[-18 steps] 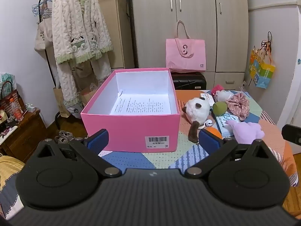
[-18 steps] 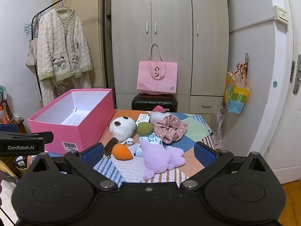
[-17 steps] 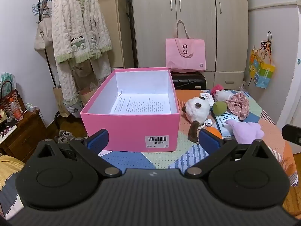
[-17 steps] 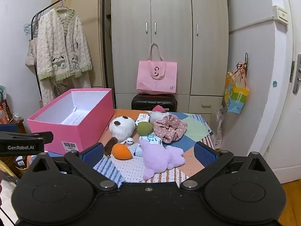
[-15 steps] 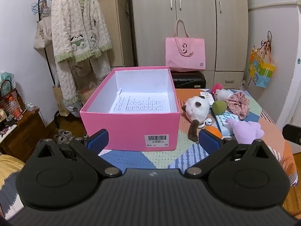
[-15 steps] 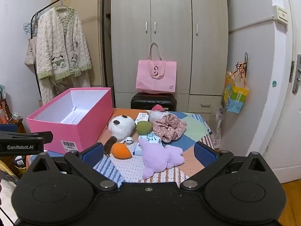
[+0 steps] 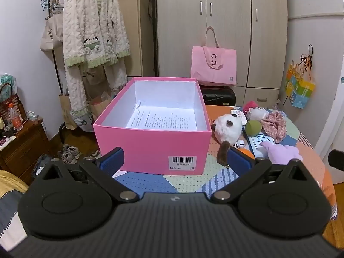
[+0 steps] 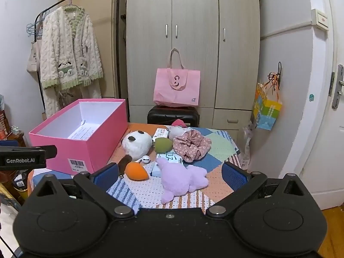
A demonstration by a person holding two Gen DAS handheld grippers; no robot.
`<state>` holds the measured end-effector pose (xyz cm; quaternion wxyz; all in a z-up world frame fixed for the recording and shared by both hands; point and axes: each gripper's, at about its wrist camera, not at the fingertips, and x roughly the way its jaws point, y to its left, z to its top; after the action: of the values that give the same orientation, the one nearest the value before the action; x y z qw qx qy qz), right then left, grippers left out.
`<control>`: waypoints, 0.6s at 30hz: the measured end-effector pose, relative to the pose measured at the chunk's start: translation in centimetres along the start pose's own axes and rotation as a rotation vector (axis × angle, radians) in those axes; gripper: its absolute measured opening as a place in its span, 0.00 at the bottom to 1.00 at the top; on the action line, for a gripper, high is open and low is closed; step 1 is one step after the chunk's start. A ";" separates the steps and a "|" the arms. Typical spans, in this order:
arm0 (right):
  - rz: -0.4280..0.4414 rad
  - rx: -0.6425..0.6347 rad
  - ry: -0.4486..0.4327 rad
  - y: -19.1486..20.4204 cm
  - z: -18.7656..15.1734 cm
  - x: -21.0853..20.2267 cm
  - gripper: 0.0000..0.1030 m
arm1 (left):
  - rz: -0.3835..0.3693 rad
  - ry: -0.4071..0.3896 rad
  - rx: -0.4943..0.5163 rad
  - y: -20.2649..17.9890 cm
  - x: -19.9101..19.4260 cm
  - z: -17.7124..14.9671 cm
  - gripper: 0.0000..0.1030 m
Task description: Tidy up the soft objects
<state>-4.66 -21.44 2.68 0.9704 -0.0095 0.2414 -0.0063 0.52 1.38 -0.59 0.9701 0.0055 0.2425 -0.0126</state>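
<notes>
An open pink box (image 7: 150, 144) (image 8: 101, 144) stands on the patchwork table with only a printed sheet inside. Right of it lie a white panda plush (image 8: 136, 143) (image 7: 228, 126), a green sponge (image 8: 163, 145), an orange sponge (image 8: 135, 171), a floral scrunchie (image 8: 191, 145), a purple plush (image 8: 182, 179) (image 7: 281, 151) and a pink-and-white plush (image 8: 178, 129). My left gripper (image 7: 175, 161) is open and empty in front of the box. My right gripper (image 8: 169, 175) is open and empty, near the purple plush and orange sponge.
A white earbud case (image 8: 146, 159) and a blue-white booklet (image 8: 169, 161) lie among the toys. A black suitcase (image 8: 173, 115) with a pink bag (image 8: 176, 88) stands behind the table. A wardrobe, a coat rack and a door (image 8: 322, 107) surround it.
Both views have shifted slightly, with the table and box sitting a touch lower in frame. Nothing on the table has moved. Both grippers stay open.
</notes>
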 end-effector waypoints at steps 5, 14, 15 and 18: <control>0.000 -0.006 0.002 0.0 0.0 0.0 1.00 | 0.004 -0.031 0.001 0.2 -0.6 -0.1 1.00; -0.001 -0.008 0.002 0.1 -0.1 0.0 1.00 | 0.024 -0.114 0.026 0.2 -1.6 -0.5 1.00; -0.001 -0.008 0.003 0.1 0.0 0.0 1.00 | 0.019 -0.115 0.025 0.2 -1.6 -0.6 1.00; -0.002 -0.008 0.001 0.2 -0.1 -0.1 1.00 | 0.012 -0.119 0.029 0.0 -1.6 -0.8 1.00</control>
<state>-4.74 -21.28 2.65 0.9701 -0.0138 0.2421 -0.0065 -1.30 1.41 -0.54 0.9826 0.0205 0.1843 -0.0106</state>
